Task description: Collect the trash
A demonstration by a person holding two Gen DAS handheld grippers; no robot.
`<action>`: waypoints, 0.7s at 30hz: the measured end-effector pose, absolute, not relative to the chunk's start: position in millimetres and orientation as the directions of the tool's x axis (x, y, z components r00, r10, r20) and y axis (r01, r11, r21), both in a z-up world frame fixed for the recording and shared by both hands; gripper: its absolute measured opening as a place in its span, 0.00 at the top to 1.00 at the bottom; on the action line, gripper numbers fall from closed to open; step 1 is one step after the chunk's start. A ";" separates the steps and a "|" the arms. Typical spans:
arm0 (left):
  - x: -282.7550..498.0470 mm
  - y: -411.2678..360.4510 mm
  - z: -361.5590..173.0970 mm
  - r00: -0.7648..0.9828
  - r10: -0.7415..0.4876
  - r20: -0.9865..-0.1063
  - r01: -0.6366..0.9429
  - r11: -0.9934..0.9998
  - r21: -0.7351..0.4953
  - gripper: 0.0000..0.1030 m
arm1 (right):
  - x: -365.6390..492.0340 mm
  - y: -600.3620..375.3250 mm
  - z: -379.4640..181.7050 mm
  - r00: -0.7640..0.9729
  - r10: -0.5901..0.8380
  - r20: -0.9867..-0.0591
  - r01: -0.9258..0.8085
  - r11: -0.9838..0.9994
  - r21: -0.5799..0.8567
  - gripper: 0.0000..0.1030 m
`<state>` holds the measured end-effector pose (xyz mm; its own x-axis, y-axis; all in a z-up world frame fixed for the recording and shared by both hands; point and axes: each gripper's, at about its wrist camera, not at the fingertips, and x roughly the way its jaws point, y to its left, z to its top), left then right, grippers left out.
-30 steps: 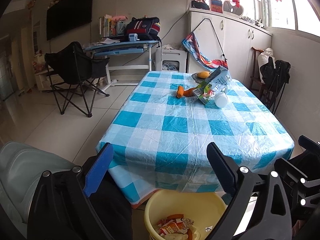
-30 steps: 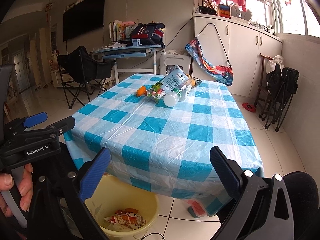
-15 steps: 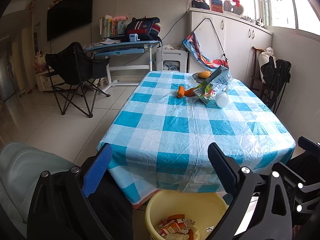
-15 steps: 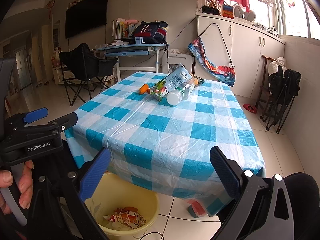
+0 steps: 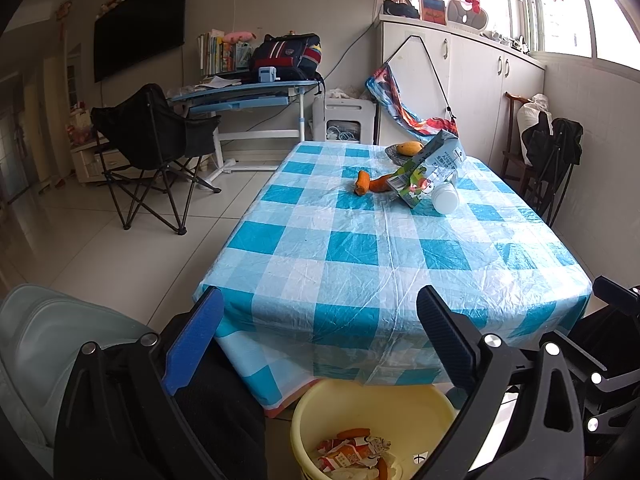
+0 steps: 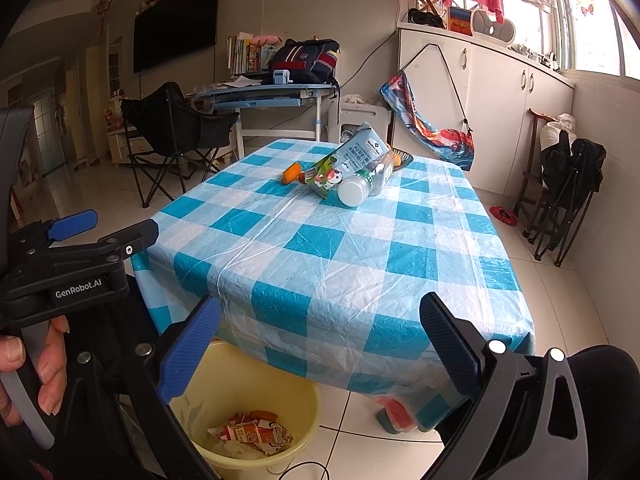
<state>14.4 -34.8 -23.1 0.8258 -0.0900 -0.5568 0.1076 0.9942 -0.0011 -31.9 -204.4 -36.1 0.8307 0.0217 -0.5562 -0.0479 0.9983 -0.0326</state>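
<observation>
On the far part of the blue-checked table (image 5: 360, 256) (image 6: 340, 252) lie a milk carton (image 5: 430, 166) (image 6: 352, 156), a clear bottle with a white cap (image 5: 445, 197) (image 6: 362, 184) and orange peel (image 5: 370, 183) (image 6: 291, 173). A yellow bin (image 5: 360, 412) (image 6: 248, 392) holding crumpled wrappers stands on the floor under the table's near edge. My left gripper (image 5: 320, 336) is open and empty above the bin. Over the near table edge my right gripper (image 6: 320, 344) is likewise open and holds nothing. The left gripper (image 6: 80, 240) shows at the left of the right wrist view, held by a hand (image 6: 36, 372).
A bowl with a mango (image 5: 404, 149) sits behind the carton. A black folding chair (image 5: 152, 148) stands left of the table, a desk (image 5: 248, 92) with a backpack beyond it. Folded chairs (image 6: 568, 196) lean by the right wall. White cabinets (image 5: 460, 80) line the back right.
Both grippers have drifted slightly; the table looks a little nearer in the right wrist view. Both stay open and empty, and the trash on the table has not moved.
</observation>
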 end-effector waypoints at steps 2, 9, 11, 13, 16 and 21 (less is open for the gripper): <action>14.3 -34.9 -23.1 0.825 -0.090 -0.557 0.108 0.994 0.000 0.09 | -31.9 -203.7 -36.7 0.830 0.023 -0.557 -0.049 0.998 -0.032 0.07; 14.5 -35.1 -23.0 0.826 -0.090 -0.557 0.107 0.994 -0.001 0.09 | -31.9 -202.6 -37.6 0.829 0.025 -0.558 -0.051 0.998 -0.031 0.07; 14.5 -35.2 -23.0 0.825 -0.090 -0.557 0.108 0.994 0.000 0.08 | -31.7 -203.0 -37.5 0.829 0.025 -0.559 -0.051 0.998 -0.031 0.07; 14.5 -35.3 -22.9 0.826 -0.089 -0.557 0.107 0.994 0.000 0.08 | -31.7 -202.6 -37.8 0.828 0.026 -0.560 -0.051 0.998 -0.030 0.07; 14.5 -35.8 -22.9 0.826 -0.088 -0.557 0.107 0.994 0.002 0.08 | -32.0 -202.6 -37.8 0.830 0.026 -0.558 -0.050 0.998 -0.028 0.07; 13.0 -34.2 -21.8 0.832 -0.085 -0.548 0.108 0.994 0.011 0.08 | -33.4 -203.3 -37.6 0.837 0.021 -0.547 -0.041 0.999 -0.024 0.07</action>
